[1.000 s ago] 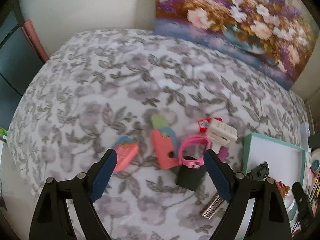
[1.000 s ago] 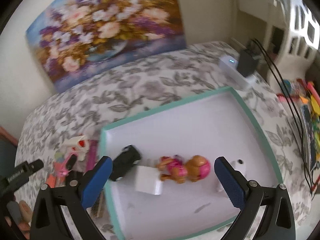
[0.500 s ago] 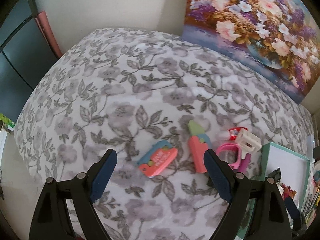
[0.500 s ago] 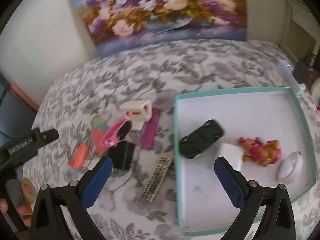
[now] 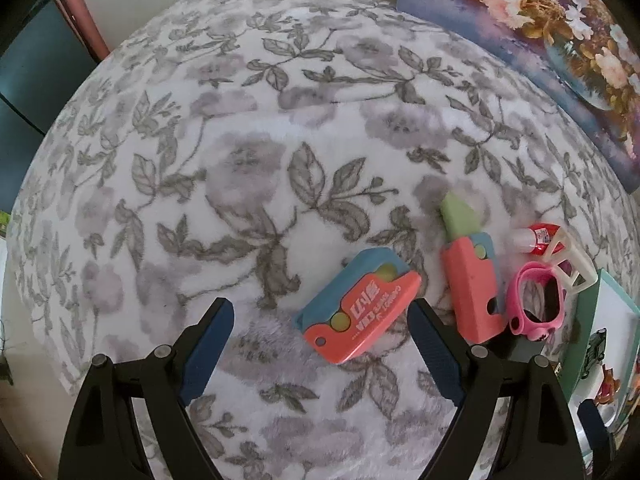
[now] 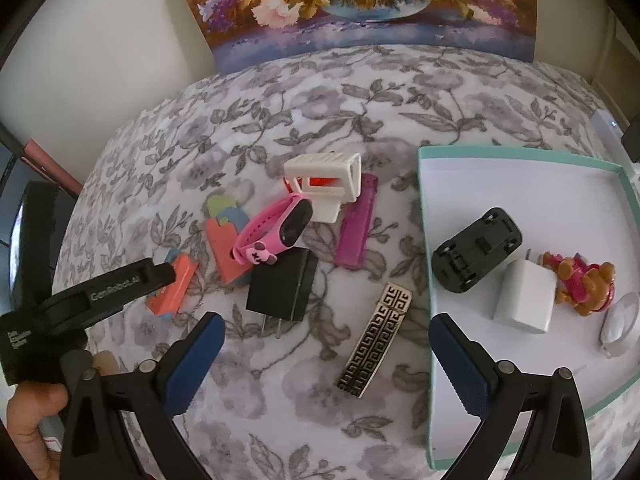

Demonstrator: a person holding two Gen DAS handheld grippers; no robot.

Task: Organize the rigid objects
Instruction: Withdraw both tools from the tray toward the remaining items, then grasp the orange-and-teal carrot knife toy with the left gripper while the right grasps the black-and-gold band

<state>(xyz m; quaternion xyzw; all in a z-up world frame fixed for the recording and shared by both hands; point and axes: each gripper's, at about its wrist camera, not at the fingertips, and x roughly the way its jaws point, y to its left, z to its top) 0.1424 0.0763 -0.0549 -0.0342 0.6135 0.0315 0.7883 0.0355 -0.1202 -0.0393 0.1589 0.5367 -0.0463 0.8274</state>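
My left gripper (image 5: pixel 319 307) stands open just above the cloth, with a coral and blue toy block (image 5: pixel 360 304) lying between its fingers and touching neither. To the right lie a coral toy knife (image 5: pixel 472 280) with a green blade, a pink watch (image 5: pixel 536 304) and a white plastic piece (image 5: pixel 568 264). My right gripper (image 6: pixel 326 322) is open over the cloth, holding nothing. Just ahead of it are a black charger (image 6: pixel 282 290) and a patterned metal clip (image 6: pixel 376 344). The teal-rimmed tray (image 6: pixel 520 154) holds a black toy car (image 6: pixel 478 256), a white charger (image 6: pixel 524 300) and a dog figure (image 6: pixel 580 280).
A purple bar (image 6: pixel 356 228) lies beside the white piece (image 6: pixel 328 176). A small red-capped bottle (image 5: pixel 536 238) sits behind the watch. A flower painting (image 6: pixel 360 0) leans against the back wall. A hand (image 6: pixel 32 420) holds the left gripper at the lower left.
The left gripper has moved left and down, so the coral and blue block now lies between its fingers. The right gripper has swung left from over the tray to over the loose objects.
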